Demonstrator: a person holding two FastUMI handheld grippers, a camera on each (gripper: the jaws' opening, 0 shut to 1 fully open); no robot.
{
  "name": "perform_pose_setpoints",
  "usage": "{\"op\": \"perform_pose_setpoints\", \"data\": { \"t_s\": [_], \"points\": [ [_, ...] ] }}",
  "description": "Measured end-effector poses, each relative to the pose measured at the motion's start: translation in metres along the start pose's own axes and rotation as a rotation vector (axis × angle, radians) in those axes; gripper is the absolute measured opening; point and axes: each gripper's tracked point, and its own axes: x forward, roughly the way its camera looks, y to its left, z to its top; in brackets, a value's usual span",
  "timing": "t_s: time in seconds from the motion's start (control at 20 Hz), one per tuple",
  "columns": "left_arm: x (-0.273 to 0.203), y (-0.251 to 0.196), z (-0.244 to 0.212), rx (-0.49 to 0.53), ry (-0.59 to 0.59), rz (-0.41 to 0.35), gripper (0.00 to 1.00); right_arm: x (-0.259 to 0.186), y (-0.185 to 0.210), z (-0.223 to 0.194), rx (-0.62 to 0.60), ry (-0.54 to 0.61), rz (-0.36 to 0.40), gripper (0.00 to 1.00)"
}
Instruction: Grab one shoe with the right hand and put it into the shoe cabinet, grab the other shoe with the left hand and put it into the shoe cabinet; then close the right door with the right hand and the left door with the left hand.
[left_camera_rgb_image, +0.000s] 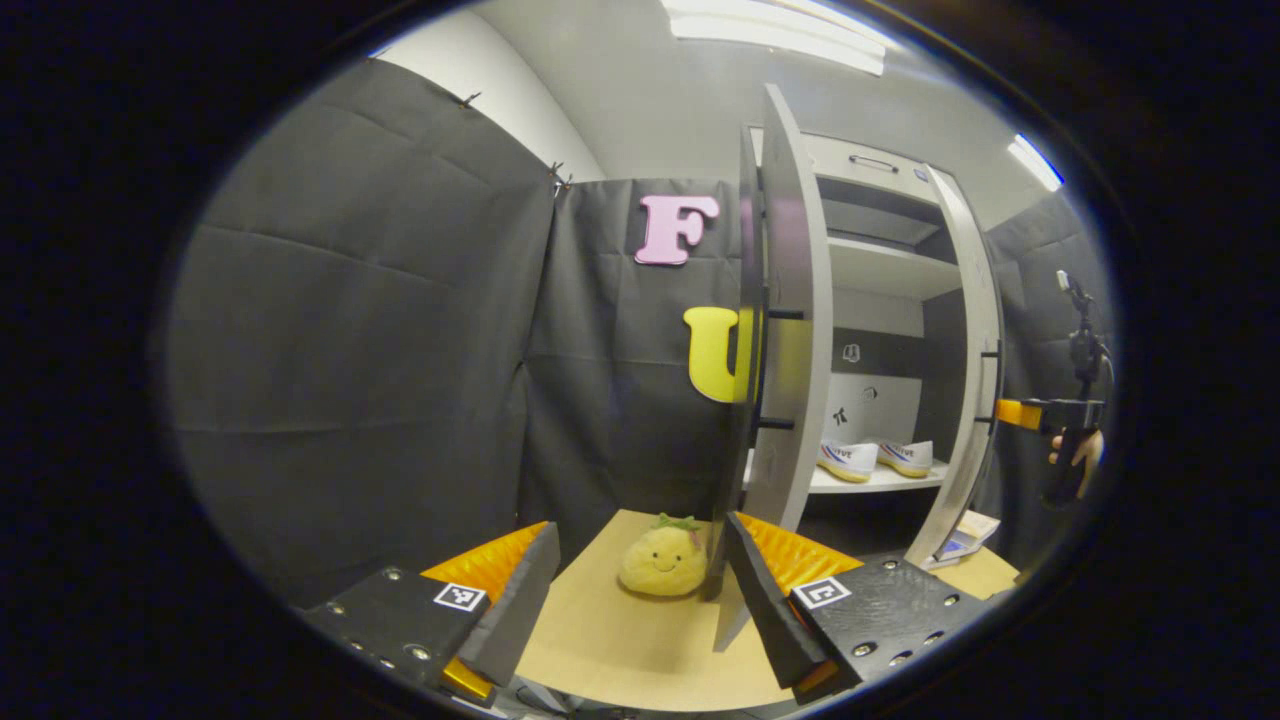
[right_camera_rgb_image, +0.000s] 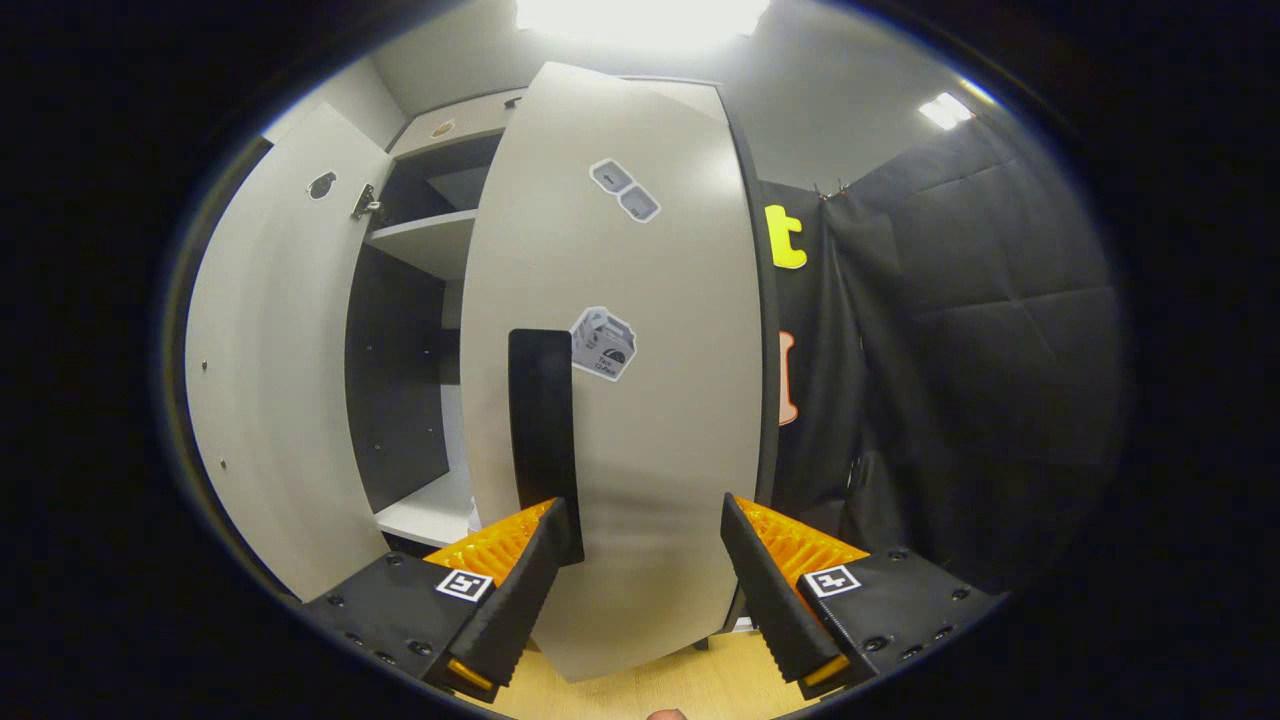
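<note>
1. While both doors stand ajar, the shoe cabinet (left_camera_rgb_image: 880, 250) presents flat, smooth pale panels with dark edging and plain shelves inside.
2. Two white canvas shoes (left_camera_rgb_image: 873, 459) with tan soles rest side by side on the lower shelf (left_camera_rgb_image: 880, 482), toes outward.
3. Left gripper (left_camera_rgb_image: 640, 590): fingers spread wide, holding nothing, their ribbed inner faces exposed; it hovers over a tan tabletop (left_camera_rgb_image: 640, 650) just before the edge of the left door (left_camera_rgb_image: 795, 330).
4. A round, fuzzy yellow plush toy (left_camera_rgb_image: 662, 560) with a stitched smile sits on that tabletop, at the foot of the door.
5. Right gripper (right_camera_rgb_image: 640, 585): fingers spread, gripping nothing, facing the outer face of the right door (right_camera_rgb_image: 640, 400) at close range. That door carries a dark rectangular handle strip (right_camera_rgb_image: 543, 430) and several stickers (right_camera_rgb_image: 603, 343).
6. In the left gripper view, a hand (left_camera_rgb_image: 1080, 452) holds the right gripper beside the right door.
</note>
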Motion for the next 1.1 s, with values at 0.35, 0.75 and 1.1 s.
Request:
{"op": "perform_pose_setpoints", "data": {
  "t_s": [0.35,0.75,1.1],
  "points": [
    [0.025,0.009,0.007,-0.005,0.006,0.006,0.95,-0.010,-0.004,-0.003,0.032,0.004,0.026,0.98],
    [0.089,0.013,0.034,0.039,-0.023,0.007,0.95,-0.058,-0.034,-0.023,0.035,0.035,0.070,0.98],
    [0.157,0.000,0.059,0.032,-0.031,-0.019,0.95,-0.074,-0.089,-0.032,0.032,0.048,-0.022,0.98]
  ]
}}
